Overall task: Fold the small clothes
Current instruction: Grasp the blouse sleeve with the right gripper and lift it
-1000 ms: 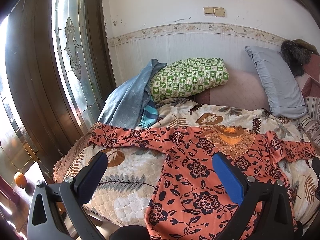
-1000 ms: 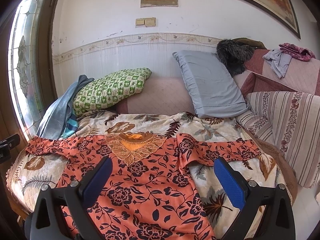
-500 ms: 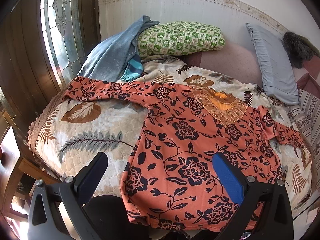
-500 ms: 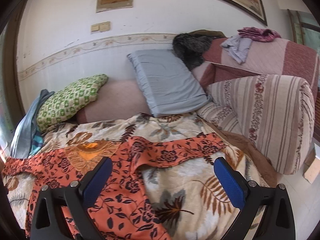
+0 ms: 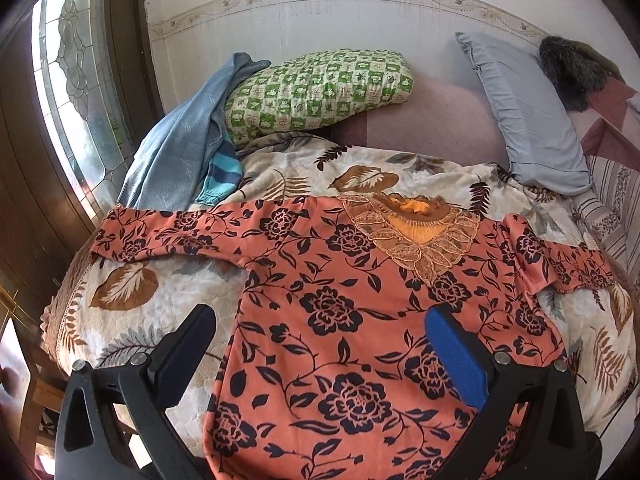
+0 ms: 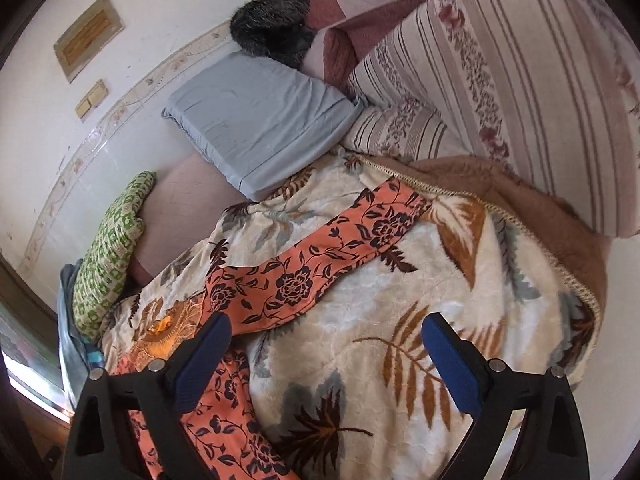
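An orange long-sleeved top with dark flowers (image 5: 352, 320) lies spread flat, front up, on a leaf-print blanket (image 5: 160, 304), both sleeves stretched out sideways. My left gripper (image 5: 320, 344) is open and empty, hovering above the top's lower body. My right gripper (image 6: 326, 360) is open and empty, above the blanket (image 6: 400, 320) just below the top's right sleeve (image 6: 320, 260). The lace collar (image 5: 416, 232) points to the wall.
A green checked pillow (image 5: 320, 88), a blue garment (image 5: 180, 148) and a grey pillow (image 5: 528, 116) lie at the back. A striped cushion (image 6: 520, 80) stands on the right. A glass door (image 5: 80, 80) is at the left. The bed edge drops off below the grippers.
My left gripper has tilted back up toward the wall over the top. My right gripper has swung right and rolled, closing in on the right sleeve. Both stay open.
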Action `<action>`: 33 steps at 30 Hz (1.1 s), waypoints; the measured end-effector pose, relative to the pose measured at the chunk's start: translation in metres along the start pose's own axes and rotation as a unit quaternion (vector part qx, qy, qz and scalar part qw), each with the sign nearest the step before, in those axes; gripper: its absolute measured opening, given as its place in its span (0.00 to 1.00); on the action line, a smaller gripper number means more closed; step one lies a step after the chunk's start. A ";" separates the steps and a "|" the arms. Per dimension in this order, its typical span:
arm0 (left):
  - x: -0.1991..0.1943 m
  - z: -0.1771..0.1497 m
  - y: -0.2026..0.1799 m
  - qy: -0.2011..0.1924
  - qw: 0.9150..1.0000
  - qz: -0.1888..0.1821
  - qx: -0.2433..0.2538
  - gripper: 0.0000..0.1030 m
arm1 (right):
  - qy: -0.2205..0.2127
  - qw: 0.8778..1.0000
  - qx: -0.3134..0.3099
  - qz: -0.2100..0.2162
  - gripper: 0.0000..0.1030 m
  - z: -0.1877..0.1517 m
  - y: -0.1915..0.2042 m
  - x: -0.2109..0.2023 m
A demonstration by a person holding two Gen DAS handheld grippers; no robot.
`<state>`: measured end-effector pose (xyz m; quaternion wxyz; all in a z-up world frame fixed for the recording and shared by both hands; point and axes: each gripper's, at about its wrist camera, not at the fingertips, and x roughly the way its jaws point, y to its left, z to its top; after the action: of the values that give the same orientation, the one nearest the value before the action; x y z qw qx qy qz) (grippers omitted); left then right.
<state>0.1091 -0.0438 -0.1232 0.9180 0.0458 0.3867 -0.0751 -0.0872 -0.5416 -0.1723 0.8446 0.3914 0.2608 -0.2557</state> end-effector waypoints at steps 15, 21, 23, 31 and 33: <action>0.163 0.042 -0.050 -0.005 1.000 0.007 -0.025 1.00 | 0.027 0.957 0.286 0.040 0.56 0.023 -0.079 0.199; 0.189 0.036 -0.032 0.023 0.999 0.035 -0.022 1.00 | 0.013 0.951 0.308 0.025 0.13 0.032 -0.090 0.222; 0.191 0.038 -0.026 0.023 0.999 0.037 -0.032 1.00 | -0.001 0.954 0.299 0.020 0.08 0.037 -0.086 0.221; 0.185 0.045 -0.007 0.006 0.997 0.061 -0.051 1.00 | -0.018 0.960 0.214 0.181 0.07 0.055 0.012 0.196; 0.182 0.047 0.002 0.005 0.996 0.065 -0.062 1.00 | 0.007 0.957 0.178 0.231 0.07 0.050 0.057 0.196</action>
<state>0.2677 -0.0672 -0.2207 0.9202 0.0148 0.3911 0.0092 0.1043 -0.5936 -0.2401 0.7957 0.5865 0.1195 -0.0928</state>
